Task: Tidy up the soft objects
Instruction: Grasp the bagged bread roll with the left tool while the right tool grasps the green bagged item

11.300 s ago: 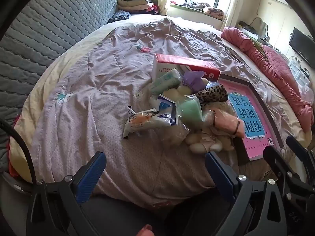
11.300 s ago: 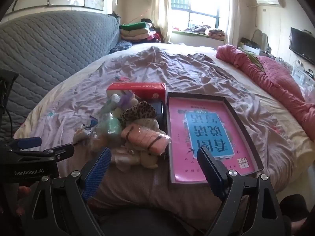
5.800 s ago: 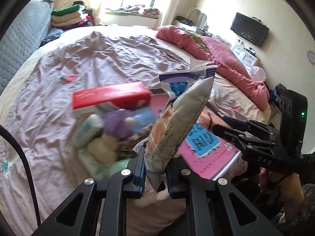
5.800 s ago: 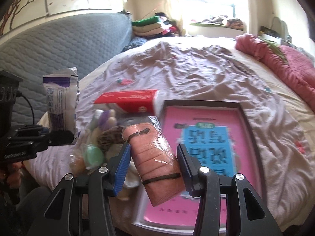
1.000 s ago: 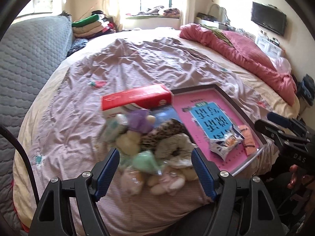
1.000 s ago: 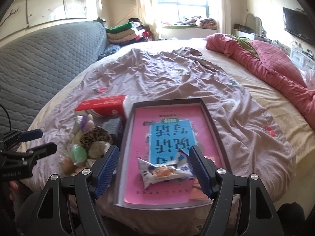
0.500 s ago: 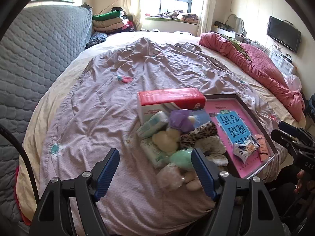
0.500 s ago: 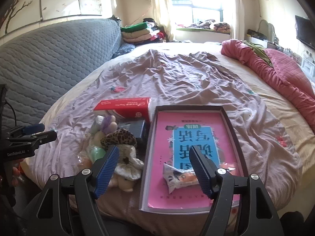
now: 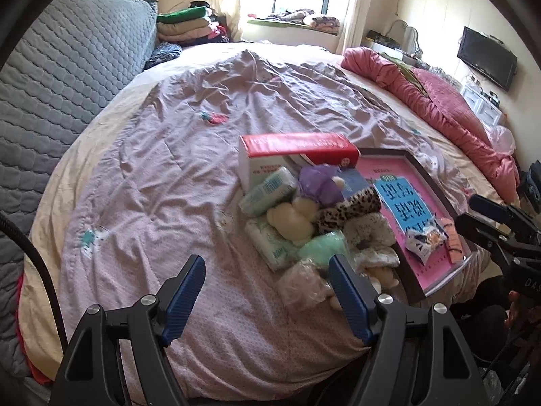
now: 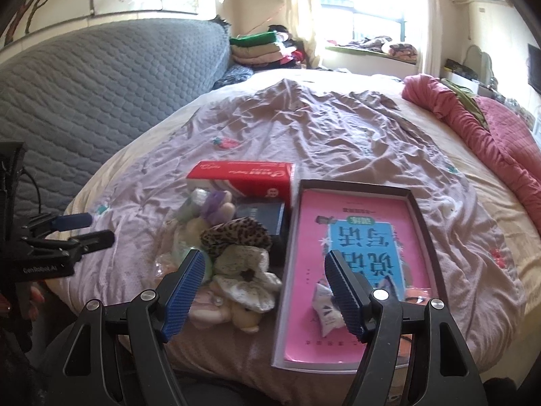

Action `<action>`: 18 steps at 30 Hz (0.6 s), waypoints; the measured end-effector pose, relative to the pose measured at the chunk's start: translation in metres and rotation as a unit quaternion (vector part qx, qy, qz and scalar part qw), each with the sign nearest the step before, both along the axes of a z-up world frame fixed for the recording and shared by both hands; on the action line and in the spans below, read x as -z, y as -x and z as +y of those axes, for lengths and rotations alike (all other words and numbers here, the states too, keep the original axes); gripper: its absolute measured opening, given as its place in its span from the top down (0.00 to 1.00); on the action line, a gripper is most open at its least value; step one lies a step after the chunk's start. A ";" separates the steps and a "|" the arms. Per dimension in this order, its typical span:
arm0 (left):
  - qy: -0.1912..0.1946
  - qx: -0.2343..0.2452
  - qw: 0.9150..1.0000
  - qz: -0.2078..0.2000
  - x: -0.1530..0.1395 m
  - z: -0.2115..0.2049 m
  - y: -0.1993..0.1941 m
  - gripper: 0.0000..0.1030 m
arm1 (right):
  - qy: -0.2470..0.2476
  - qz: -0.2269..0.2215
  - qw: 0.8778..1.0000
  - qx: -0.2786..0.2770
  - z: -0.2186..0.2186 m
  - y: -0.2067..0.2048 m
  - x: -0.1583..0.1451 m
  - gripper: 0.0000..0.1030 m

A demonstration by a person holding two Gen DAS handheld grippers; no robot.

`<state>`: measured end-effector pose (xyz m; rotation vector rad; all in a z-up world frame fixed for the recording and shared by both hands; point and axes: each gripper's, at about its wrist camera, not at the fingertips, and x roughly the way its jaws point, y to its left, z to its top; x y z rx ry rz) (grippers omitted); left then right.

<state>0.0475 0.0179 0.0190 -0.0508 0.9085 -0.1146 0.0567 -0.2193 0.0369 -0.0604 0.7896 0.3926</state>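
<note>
A pile of soft things lies on the purple bedspread: a leopard-print cloth (image 9: pixel 351 206) (image 10: pixel 236 237), a purple plush (image 9: pixel 319 182), a cream plush (image 9: pixel 294 218), tissue packs (image 9: pixel 268 191), a mint-green bagged item (image 9: pixel 321 245) and a white frilly cloth (image 10: pixel 243 264). Right of the pile, a pink tray (image 9: pixel 436 186) (image 10: pixel 355 184) holds a snack packet (image 9: pixel 424 238) (image 10: pixel 324 308) and a pink roll (image 9: pixel 451 237). My left gripper (image 9: pixel 267 270) hangs open and empty, short of the pile's left side. My right gripper (image 10: pixel 265 264) is open and empty above the pile's near end.
A red and white box (image 9: pixel 297 143) (image 10: pixel 240 172) stands behind the pile. A bunched pink quilt (image 9: pixel 439 101) runs along the bed's right side. A grey quilted headboard (image 10: pixel 101 77) rises on the left, with folded clothes (image 9: pixel 184 23) beyond it.
Both grippers have moved left: the pile has slid right in the left wrist view, and the right wrist view now centres on the pile instead of the tray. Jaws unchanged.
</note>
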 end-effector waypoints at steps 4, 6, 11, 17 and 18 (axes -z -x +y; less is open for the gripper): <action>0.007 0.011 1.000 0.022 0.016 -0.013 -0.002 0.27 | 0.007 0.007 1.000 -0.018 0.014 0.000 0.008 0.27; 0.009 0.021 0.999 0.030 0.024 -0.020 -0.003 0.27 | 0.008 0.009 1.000 -0.021 0.016 0.000 0.013 0.27; -0.002 0.020 0.998 0.056 0.046 -0.031 -0.008 0.27 | 0.007 0.023 0.999 -0.026 0.018 -0.002 0.028 0.27; -0.009 0.024 0.997 0.069 0.062 -0.037 -0.015 0.27 | 0.009 0.034 0.999 -0.040 0.027 -0.010 0.043 0.27; -0.007 0.023 0.997 0.073 0.064 -0.036 -0.017 0.27 | 0.010 0.035 0.998 -0.043 0.028 -0.011 0.045 0.27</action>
